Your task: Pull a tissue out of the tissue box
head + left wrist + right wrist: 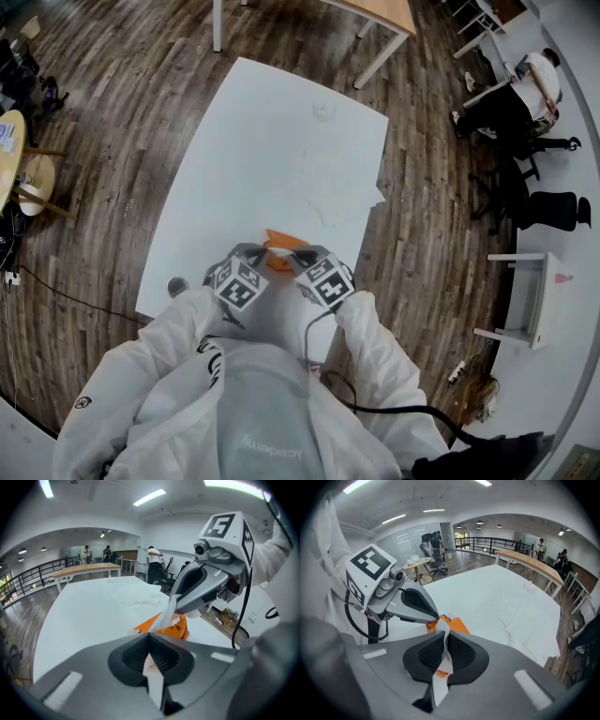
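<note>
An orange tissue pack point(279, 251) lies near the front edge of the white table point(281, 150), with both grippers meeting over it. In the left gripper view my left gripper point(150, 658) is shut on a strip of white tissue point(154, 679) that runs through its pads. The right gripper point(174, 603) shows there above the orange pack point(177, 627), also pinching white tissue. In the right gripper view my right gripper point(443, 656) is shut on a white tissue point(439, 679), and the left gripper point(433, 617) touches the orange pack point(458, 624). Most of the pack is hidden by the jaws.
Loose flattened tissues point(525, 606) lie further out on the table, and a crumpled one point(323, 112) sits near its far edge. A small round object point(176, 286) is at the front left corner. A wooden table point(375, 14) stands beyond, and a person sits at the right point(511, 103).
</note>
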Available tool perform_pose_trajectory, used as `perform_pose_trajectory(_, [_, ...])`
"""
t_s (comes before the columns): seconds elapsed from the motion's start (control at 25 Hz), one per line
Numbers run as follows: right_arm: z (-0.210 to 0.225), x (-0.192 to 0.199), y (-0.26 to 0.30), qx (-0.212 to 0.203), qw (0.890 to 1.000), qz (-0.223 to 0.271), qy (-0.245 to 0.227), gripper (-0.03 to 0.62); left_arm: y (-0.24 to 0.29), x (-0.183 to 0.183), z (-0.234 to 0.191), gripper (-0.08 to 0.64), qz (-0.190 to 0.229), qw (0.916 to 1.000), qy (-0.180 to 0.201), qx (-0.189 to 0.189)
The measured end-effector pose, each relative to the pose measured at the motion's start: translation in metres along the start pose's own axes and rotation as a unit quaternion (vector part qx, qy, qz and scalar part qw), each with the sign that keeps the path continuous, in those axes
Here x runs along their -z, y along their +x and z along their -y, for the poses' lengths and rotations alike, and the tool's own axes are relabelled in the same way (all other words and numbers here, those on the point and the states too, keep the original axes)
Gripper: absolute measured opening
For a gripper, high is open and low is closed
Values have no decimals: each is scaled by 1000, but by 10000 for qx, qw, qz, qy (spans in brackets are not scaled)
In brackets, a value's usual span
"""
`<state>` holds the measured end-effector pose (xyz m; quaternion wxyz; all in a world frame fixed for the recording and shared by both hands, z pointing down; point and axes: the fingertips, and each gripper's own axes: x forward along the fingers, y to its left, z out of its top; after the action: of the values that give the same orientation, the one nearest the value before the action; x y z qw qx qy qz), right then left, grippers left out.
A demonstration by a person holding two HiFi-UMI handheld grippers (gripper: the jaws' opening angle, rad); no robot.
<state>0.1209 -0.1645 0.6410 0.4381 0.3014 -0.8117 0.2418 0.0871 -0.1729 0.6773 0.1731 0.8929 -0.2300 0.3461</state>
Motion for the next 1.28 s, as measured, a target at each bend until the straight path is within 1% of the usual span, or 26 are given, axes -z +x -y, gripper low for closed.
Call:
perform_pose_trajectory(0.68, [-5,-10,-8,-26,9998,193,48,2,4,4,1,2,-101,9999,-15,7])
perform_pose_trajectory(0.88, [-4,-12,-13,-85,9994,295,188,2,6,4,2,0,-110,9999,-21,3])
perform_pose_trajectory(1.28, [-5,-15,-19,-89,9989,399,239,2,7,6,3,2,-174,9998,-38,1])
